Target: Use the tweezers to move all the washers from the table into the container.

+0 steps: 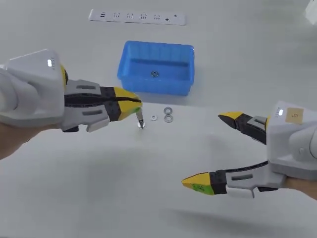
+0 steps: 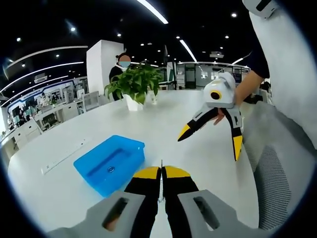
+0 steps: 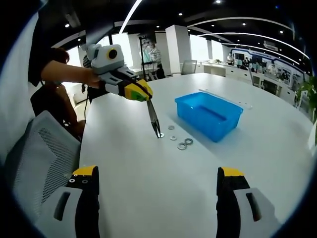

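Observation:
My left gripper (image 1: 135, 103) is shut on slim metal tweezers (image 1: 139, 118), whose tips point down at the white table. In the right gripper view the tweezers (image 3: 153, 117) touch a washer (image 3: 159, 135) at their tips. Three small washers (image 1: 168, 118) lie just right of the tips, in front of the blue container (image 1: 130, 64). One washer (image 1: 154, 74) lies inside it. My right gripper (image 1: 208, 149) hovers open at the near right, holding nothing. The left gripper view has its jaws together on the tweezers (image 2: 161, 171), with the container (image 2: 128, 148) to the left.
A white power strip (image 1: 137, 17) lies behind the container. A mesh chair (image 3: 39, 148) stands beside the table's edge, and a potted plant (image 2: 136, 84) sits at the table's far end. A person (image 2: 121, 69) stands behind it.

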